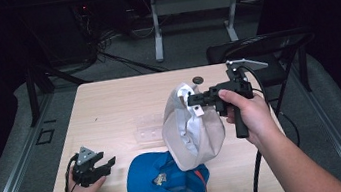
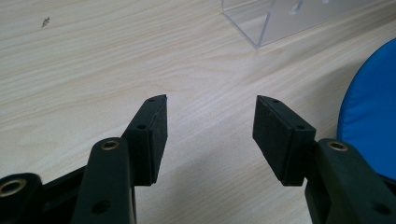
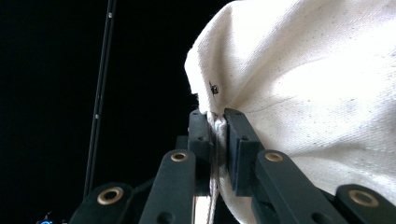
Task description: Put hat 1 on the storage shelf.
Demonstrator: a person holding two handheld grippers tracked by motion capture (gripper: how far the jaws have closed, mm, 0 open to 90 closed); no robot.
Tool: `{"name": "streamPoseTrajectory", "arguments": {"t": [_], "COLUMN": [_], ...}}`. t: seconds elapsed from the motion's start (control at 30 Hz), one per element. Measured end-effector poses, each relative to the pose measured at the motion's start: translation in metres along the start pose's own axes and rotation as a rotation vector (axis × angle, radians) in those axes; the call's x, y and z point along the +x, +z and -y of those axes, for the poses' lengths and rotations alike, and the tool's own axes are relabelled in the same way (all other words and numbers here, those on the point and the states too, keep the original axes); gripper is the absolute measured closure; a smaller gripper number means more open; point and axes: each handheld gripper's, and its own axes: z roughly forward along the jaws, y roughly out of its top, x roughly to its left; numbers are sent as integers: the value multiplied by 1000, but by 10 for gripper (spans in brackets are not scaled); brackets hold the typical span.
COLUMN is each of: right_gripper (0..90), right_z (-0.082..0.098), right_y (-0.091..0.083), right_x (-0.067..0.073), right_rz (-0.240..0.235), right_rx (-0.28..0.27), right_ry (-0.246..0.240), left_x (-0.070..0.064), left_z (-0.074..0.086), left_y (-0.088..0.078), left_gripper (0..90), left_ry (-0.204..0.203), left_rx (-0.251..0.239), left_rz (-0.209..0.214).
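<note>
High view: wooden table with two caps, a clear plastic stand and two hand-held claws.

White cap: item in hand. The right claw is clenched on its edge; the cap hangs below the jaws, lifted off the table, its lower end over or against the blue cap (contact cannot be told).

Right gripper view: both jaws pressed together on a fold of the white cap, cloth bulging out past them on the right side.

Blue cap: lying flat on the table, below the right claw and just beside the left claw, on the side nearer the right hand.

Left claw: released, jaws well apart, resting low at the table's near edge; nothing between the jaws in the left gripper view, only bare wood.

Clear stand: on the table, between the two claws, partly behind the hanging cap.

Step in hand: carrying the white cap, judged as mid-transfer.

Next move calls for: keeping the pinch firm (the hold is on a thin fold), steering the cap toward its resting place, possibly the stand, and lowering before letting go.
</note>
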Motion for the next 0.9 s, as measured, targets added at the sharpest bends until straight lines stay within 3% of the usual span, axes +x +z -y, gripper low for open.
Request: {"name": "streamPoseTrajectory", "arguments": {"t": [0.43, 0.9], "right_gripper": [822, 822], "right_z": [-24, -55], "right_y": [7, 33], "right_x": [24, 32], "right_rz": [-1, 9], "right_rx": [-60, -141], "right_ry": [-10, 14], "left_x": [-7, -10], "left_z": [-2, -2], "left_y": [-3, -4], "left_gripper": [457, 464], "left_ry": [16, 25], "left_rx": [-21, -27], "left_rz": [15, 42]}}
